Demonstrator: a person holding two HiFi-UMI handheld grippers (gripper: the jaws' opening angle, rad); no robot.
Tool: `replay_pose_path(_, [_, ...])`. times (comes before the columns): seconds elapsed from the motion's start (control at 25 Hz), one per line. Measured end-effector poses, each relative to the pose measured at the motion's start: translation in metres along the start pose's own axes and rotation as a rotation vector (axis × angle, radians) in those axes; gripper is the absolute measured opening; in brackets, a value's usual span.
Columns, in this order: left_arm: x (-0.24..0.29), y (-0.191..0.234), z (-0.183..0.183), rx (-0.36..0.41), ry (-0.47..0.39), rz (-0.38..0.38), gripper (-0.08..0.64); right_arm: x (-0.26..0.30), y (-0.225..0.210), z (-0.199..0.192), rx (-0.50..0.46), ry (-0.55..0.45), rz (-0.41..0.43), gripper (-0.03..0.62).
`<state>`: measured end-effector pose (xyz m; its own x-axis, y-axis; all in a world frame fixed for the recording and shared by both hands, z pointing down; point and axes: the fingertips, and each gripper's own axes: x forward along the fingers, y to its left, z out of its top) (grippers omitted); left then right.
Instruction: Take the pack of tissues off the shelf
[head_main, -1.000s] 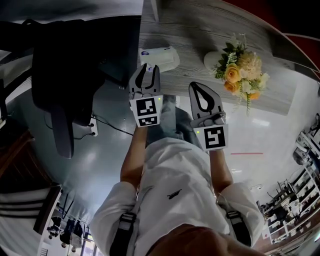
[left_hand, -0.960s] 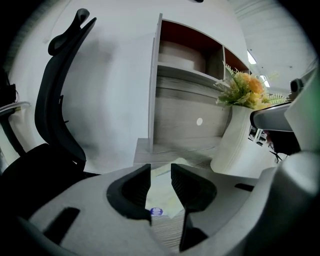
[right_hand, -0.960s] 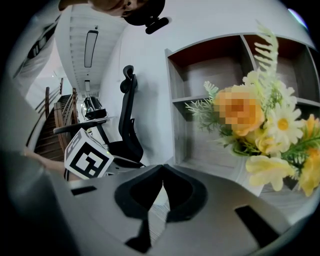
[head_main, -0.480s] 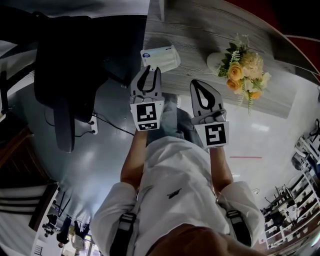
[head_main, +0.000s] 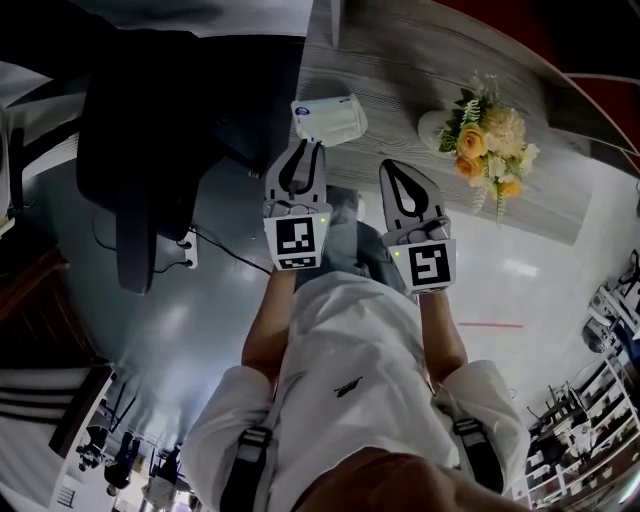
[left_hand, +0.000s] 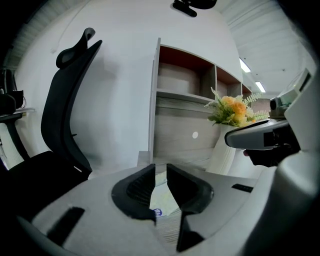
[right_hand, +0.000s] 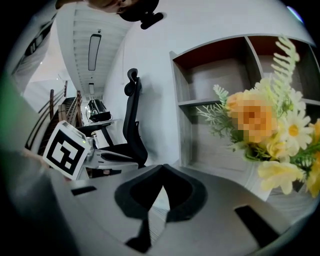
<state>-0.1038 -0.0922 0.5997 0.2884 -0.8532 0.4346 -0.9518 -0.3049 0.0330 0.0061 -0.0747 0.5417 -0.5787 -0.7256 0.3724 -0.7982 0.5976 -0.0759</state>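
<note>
Closing left gripper (left_hand: 160, 171), narrow gap; pack of tissues (left_hand: 163, 202) seen through it, untouched. Chair (left_hand: 60, 125) at 9 o'clock, flowers (left_hand: 231, 110) at 2.

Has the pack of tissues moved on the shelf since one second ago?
No. In the head view the pack of tissues lies at the same gap left of the flower vase, at the shelf's left edge.
</note>
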Motion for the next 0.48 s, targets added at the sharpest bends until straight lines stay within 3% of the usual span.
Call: replay_pose_path(0.48, [-0.012,0.003,0.005,0.02,-0.004,-0.003,0.084,0.006,0.008,-0.005,0.0,0.02,0.024,0.025])
